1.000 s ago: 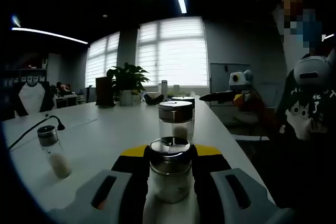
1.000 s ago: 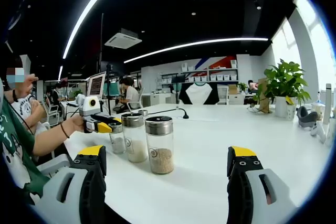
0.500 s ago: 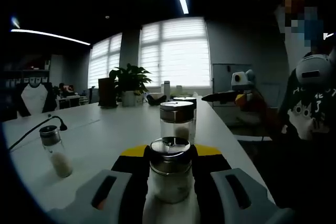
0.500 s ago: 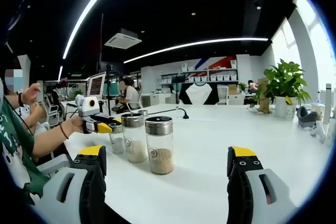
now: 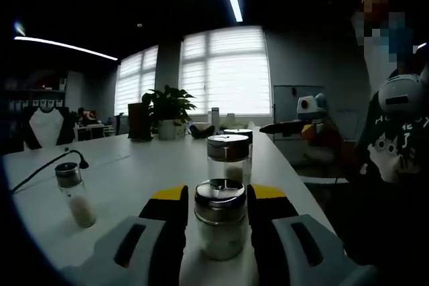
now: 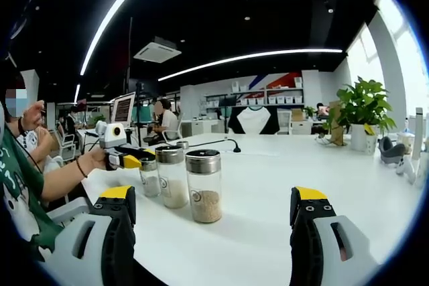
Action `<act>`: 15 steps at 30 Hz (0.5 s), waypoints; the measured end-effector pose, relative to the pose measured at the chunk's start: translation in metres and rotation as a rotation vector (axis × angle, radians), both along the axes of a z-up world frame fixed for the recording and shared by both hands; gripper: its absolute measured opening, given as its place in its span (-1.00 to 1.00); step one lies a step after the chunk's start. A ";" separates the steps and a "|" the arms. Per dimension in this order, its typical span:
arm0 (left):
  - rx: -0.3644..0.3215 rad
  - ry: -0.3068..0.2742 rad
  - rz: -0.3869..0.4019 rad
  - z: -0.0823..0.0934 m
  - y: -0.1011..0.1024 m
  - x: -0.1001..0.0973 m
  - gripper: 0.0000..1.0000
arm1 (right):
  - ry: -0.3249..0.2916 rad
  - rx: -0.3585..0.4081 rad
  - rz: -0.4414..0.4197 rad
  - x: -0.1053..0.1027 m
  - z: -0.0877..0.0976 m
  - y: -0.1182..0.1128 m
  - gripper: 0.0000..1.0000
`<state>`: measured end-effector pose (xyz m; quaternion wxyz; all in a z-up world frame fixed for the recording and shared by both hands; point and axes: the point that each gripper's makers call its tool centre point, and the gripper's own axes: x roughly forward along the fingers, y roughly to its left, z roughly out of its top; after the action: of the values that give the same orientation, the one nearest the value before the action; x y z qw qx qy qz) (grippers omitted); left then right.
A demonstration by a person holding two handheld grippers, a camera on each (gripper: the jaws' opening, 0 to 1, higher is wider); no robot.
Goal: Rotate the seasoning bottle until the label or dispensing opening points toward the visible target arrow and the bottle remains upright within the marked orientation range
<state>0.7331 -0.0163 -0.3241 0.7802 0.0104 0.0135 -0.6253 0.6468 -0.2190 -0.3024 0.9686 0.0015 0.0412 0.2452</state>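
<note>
Seasoning bottle (image 5: 220, 219) up front in the left gripper view, standing upright on the white tabletop (image 5: 134, 172), shiny metal cap, pale powder in the bottom. Sitting right between the yellow-tipped jaws of the left hand-held gripper (image 5: 218, 202), jaws snug on both sides, so clenched on the bottle as far as can be told. Same bottle in the right gripper view at the far left end of a row of three (image 6: 150, 175), with the left hand-held gripper wrapped around it there too.

Just behind it, a taller jar (image 5: 228, 159) with a silver lid, then another one behind that (image 5: 238, 140), all lined up. Off to the side and well apart, a small loose shaker (image 5: 75, 193) near a black cable (image 5: 40, 165). In the right gripper view, nearest jar holding brownish grains (image 6: 204, 185).

Right hand-held gripper (image 6: 211, 216) hanging wide open above the tabletop, nothing between the jaws, near the grain jar but not touching it.

Progress-wise: grip looks done, bottle upright, so probably at the twisting stage. No target arrow or orientation marks visible anywhere, and no label or opening direction readable on the cap, so no way to judge how much turn is left. Releasing without tipping also not yet done.

Potted plant (image 5: 167, 106) and bright windows (image 5: 228, 72) way in the back.
</note>
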 end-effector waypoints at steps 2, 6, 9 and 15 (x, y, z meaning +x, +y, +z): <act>-0.007 0.006 0.013 0.001 0.005 0.001 -0.27 | 0.001 0.001 0.000 0.000 0.000 0.000 0.96; -0.015 0.004 0.035 0.004 0.012 0.001 -0.27 | 0.004 -0.002 0.002 0.001 -0.002 0.001 0.96; -0.017 0.010 0.044 0.004 0.015 0.000 -0.27 | 0.007 -0.003 0.005 0.001 -0.002 0.003 0.96; -0.005 -0.002 0.074 0.006 0.020 -0.004 -0.27 | 0.009 -0.010 0.010 0.001 -0.003 0.006 0.96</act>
<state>0.7294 0.0040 -0.3179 0.8029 0.0086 0.0114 -0.5960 0.6474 -0.2131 -0.3052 0.9671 -0.0026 0.0467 0.2500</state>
